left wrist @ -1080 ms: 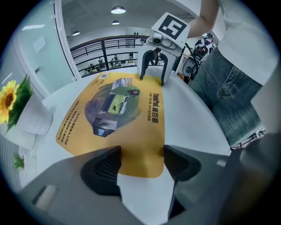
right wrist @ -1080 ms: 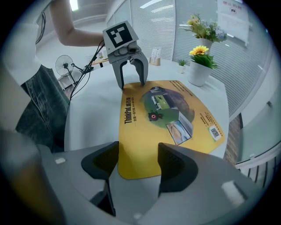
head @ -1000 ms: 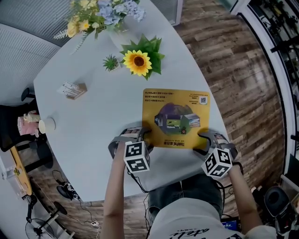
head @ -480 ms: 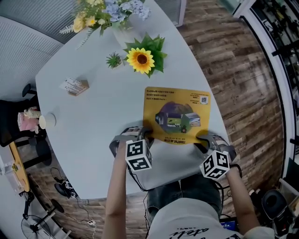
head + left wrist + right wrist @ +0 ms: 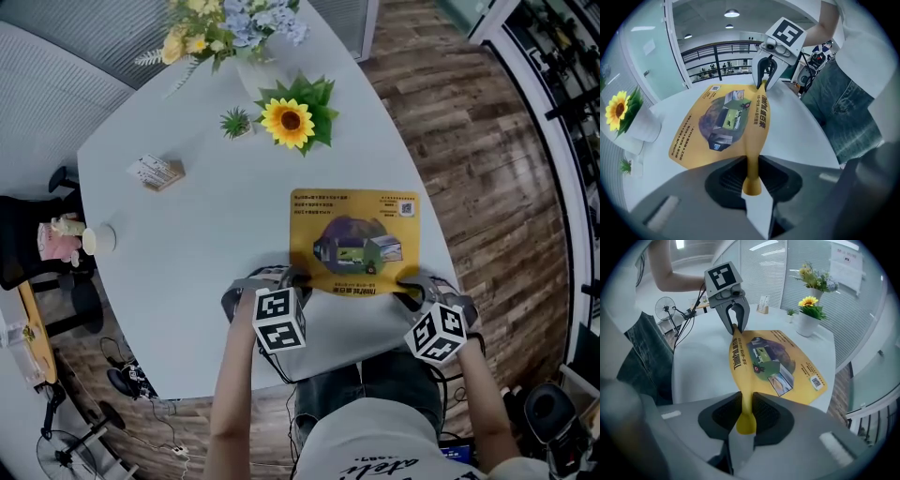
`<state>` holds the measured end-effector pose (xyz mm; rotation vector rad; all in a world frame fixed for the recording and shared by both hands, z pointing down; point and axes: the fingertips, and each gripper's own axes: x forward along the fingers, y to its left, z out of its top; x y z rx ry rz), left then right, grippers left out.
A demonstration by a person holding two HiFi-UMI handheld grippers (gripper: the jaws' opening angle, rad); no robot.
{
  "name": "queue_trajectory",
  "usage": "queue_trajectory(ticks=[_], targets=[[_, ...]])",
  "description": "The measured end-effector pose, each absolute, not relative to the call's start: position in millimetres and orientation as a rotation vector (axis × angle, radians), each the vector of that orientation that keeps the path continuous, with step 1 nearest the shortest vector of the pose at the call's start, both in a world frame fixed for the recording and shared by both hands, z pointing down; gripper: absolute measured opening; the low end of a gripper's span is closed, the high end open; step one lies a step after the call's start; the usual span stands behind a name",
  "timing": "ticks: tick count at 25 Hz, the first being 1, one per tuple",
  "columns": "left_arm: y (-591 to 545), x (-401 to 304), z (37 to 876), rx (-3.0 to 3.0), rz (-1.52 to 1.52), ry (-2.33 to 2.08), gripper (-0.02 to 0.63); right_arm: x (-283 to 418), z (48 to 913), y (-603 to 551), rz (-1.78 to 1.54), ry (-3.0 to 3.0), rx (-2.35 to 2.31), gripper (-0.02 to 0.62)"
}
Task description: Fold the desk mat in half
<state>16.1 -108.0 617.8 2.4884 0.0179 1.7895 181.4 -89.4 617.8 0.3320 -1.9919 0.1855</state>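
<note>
A yellow desk mat (image 5: pixel 354 239) with a printed picture lies on the pale table (image 5: pixel 187 244) near its front edge. My left gripper (image 5: pixel 292 279) is shut on the mat's near left corner, and my right gripper (image 5: pixel 409 284) is shut on the near right corner. In the left gripper view the desk mat (image 5: pixel 723 119) rises off the table along its near edge and pinches between the jaws of the left gripper (image 5: pixel 751 180). In the right gripper view the desk mat (image 5: pixel 773 359) does the same in the right gripper (image 5: pixel 745 418). Its far edge rests flat.
A sunflower in a white pot (image 5: pixel 292 122) and a small green plant (image 5: pixel 235 122) stand beyond the mat. A vase of flowers (image 5: pixel 230 33) is at the far edge. A small card box (image 5: pixel 157 172) and a paper cup (image 5: pixel 97 239) sit at the left.
Both grippers have lifted the mat's near edge slightly and carried it a little away from me; the visible mat looks shorter front to back.
</note>
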Motion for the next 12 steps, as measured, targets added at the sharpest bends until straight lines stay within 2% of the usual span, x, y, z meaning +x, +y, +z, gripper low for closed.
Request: queue_trajectory(ticks=[12], targets=[[-126.8, 20.7, 593.6, 2.533, 1.785, -0.054, 0.077, 186.0, 592.5, -112.4, 0.189, -2.050, 0.363, 0.092]])
